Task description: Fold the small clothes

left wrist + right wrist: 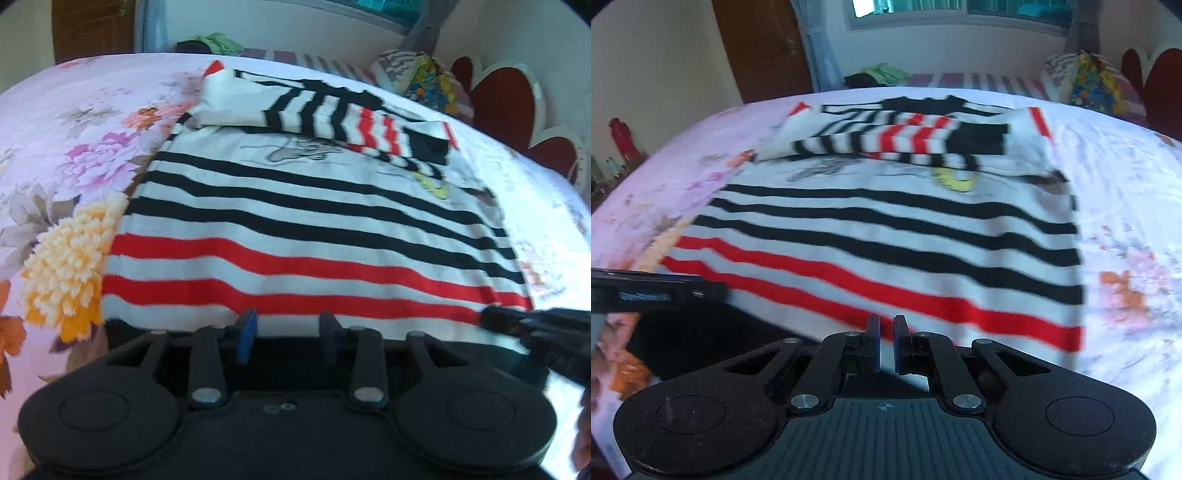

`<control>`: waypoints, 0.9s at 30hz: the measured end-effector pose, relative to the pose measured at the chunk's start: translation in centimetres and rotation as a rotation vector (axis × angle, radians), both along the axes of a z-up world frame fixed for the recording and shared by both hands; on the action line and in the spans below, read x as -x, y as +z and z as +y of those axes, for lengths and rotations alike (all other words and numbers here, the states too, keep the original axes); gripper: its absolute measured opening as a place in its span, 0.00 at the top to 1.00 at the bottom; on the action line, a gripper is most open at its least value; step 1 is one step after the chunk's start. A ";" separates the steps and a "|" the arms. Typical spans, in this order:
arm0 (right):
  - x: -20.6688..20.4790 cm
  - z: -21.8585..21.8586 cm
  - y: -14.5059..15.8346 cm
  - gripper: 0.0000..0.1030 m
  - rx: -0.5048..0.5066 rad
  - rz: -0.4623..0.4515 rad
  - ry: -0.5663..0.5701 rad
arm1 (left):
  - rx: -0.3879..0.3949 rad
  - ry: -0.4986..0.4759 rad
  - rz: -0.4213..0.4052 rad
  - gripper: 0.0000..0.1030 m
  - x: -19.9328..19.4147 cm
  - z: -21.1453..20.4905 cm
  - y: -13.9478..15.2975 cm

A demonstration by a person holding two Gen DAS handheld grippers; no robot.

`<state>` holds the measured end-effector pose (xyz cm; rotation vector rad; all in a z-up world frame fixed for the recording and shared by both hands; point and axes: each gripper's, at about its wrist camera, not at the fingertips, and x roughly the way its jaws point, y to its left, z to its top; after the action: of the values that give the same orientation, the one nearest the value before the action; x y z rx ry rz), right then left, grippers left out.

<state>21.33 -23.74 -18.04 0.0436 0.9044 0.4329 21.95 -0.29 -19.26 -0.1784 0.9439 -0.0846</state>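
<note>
Daylight enters through the window (960, 11) at the far wall and lights the room brightly. The right side of the bedsheet (1126, 166) is washed out to near white, its pattern lost. Both views bow strongly toward the edges, with dark vignetted corners. Motion blur smears the striped shirt (886, 240), worst in the right wrist view. A dark shadow lies under the near hem.

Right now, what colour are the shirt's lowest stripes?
Red on white shirt; the left wrist view shows it best.
</note>
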 end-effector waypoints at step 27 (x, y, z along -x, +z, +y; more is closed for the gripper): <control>8.3 0.2 -0.2 0.70 0.155 0.078 -0.294 | -0.011 -0.159 -0.036 0.43 4.8 3.5 -1.1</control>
<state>13.02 -23.54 -18.26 0.0514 0.9888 0.0873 17.11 3.18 -20.39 -0.0911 0.9216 -0.2280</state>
